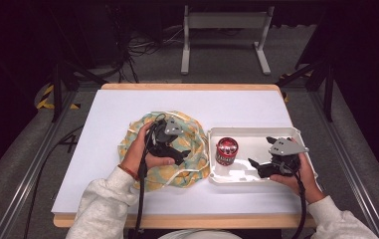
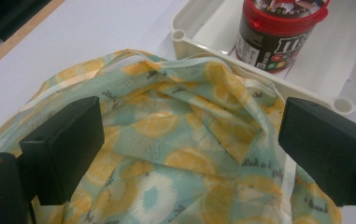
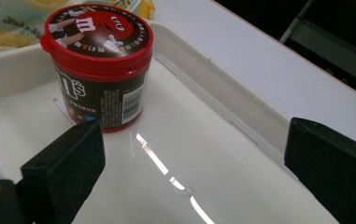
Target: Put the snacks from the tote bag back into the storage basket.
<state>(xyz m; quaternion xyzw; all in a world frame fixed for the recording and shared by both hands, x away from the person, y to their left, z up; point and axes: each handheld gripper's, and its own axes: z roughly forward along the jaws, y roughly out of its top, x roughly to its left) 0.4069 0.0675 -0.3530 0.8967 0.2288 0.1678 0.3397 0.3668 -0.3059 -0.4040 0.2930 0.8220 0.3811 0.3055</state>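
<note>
White board covers the counter (image 1: 127,104), which sits mid-frame in the high view with a wooden edge showing at its top and bottom. Left of centre lies a crumpled cloth bag (image 1: 197,137) printed with yellow lemon slices on pale green. The left tool (image 1: 179,152) hangs over the middle of this bag, held by the person's left hand (image 1: 144,149); in the left gripper view its two black jaws stand wide apart with nothing between them, the bag's folds (image 2: 180,140) spread beneath.

Just right of the bag, touching or nearly touching its edge, sits a shallow white plastic tray (image 1: 256,132). A candy tub (image 1: 227,151) with a red lid and dark sides stands upright in the tray's left part. The right tool (image 1: 255,166) is over the tray's lower right area, gripped by the right hand (image 1: 301,174). In the right gripper view its jaws are spread wide and empty, pointing toward the tub (image 3: 98,65) at the upper left of that frame, with the glossy tray floor (image 3: 189,140) below them.
</note>
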